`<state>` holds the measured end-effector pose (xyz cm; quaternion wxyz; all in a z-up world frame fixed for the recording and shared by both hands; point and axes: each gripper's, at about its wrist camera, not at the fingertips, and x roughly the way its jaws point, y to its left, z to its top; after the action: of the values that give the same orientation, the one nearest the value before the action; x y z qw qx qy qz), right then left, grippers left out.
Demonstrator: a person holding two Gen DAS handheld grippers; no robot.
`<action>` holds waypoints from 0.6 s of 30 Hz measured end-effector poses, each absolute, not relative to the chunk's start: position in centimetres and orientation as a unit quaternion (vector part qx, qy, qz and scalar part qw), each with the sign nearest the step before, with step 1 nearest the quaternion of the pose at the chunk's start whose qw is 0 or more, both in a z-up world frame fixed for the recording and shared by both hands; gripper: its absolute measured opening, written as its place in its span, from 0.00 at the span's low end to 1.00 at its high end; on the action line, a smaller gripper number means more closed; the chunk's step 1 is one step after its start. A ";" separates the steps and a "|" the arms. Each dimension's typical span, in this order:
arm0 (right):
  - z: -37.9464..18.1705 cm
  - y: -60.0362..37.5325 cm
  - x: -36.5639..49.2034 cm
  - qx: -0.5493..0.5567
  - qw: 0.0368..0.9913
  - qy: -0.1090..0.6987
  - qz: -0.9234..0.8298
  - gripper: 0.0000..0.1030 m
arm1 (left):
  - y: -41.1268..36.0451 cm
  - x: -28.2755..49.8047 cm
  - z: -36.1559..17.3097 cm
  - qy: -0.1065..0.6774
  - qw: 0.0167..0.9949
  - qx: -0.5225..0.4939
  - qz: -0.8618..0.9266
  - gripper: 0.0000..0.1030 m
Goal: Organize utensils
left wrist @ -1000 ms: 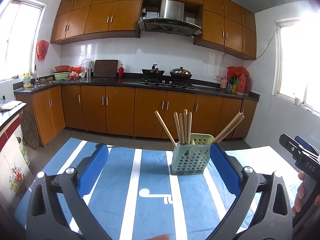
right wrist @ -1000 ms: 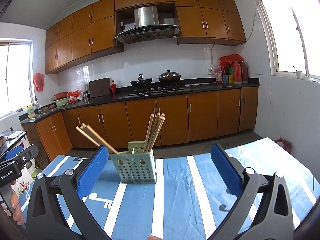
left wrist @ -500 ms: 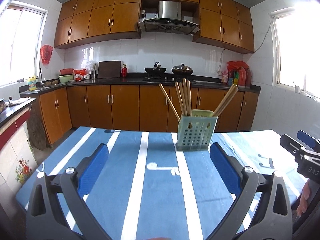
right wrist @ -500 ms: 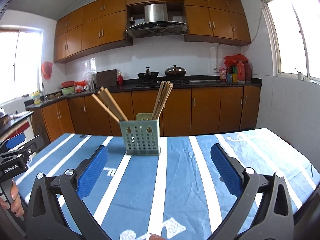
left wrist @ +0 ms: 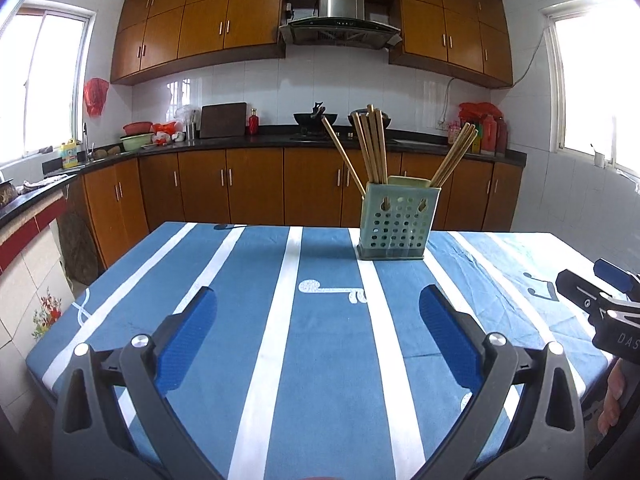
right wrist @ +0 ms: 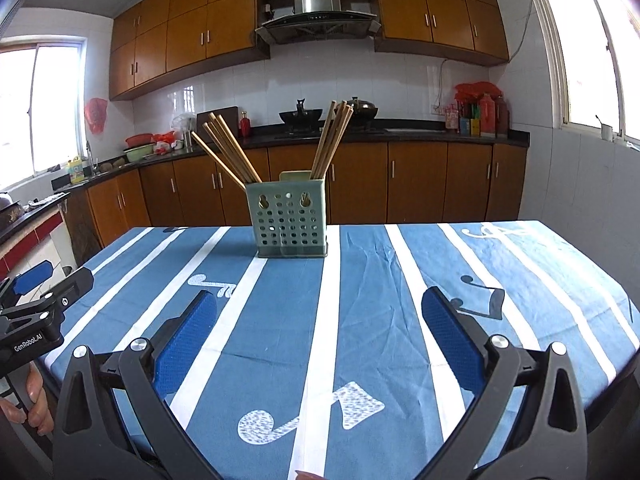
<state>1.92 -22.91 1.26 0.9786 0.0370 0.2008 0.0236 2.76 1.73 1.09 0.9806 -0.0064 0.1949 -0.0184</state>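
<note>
Standing toward the far side of the blue-and-white striped tablecloth [left wrist: 328, 344], a pale green perforated plastic utensil holder [left wrist: 394, 222] is recorded, well ahead of both grippers. Wooden chopsticks [left wrist: 372, 144] are held in it in fanned bundles, leaning left, near-upright and right. Chopsticks: judged light, stiff, slender and smooth, likely to roll or slip; best pinched around the exposed upper shaft, one bundle at a time. Holder: judged light, rigid, box-shaped and easily tipped if a stick is dragged sideways. Cloth: soft, creased, printed with music notes. Left gripper [left wrist: 318, 334]: jaws spread wide, nothing held. Right gripper [right wrist: 320, 332]: likewise wide apart and empty.
</note>
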 end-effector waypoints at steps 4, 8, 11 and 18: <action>1.1 -23.1 2.0 0.038 0.978 0.205 0.020 0.98 | 1.6 2.9 1.0 0.197 0.980 -0.005 -0.020 0.96; 1.1 -23.4 2.1 0.043 0.977 0.208 0.020 0.98 | 1.5 2.7 0.8 0.195 0.981 -0.005 -0.020 0.96; 1.0 -23.5 2.0 0.044 0.977 0.209 0.021 0.98 | 1.5 2.7 0.7 0.197 0.980 -0.007 -0.020 0.96; 1.0 -23.5 2.1 0.043 0.977 0.210 0.022 0.98 | 1.5 2.7 0.6 0.198 0.980 -0.008 -0.021 0.96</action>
<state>2.06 -23.46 1.01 0.9766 0.0429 0.2096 0.0224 2.66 1.48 0.63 0.9800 -0.0077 0.1976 -0.0208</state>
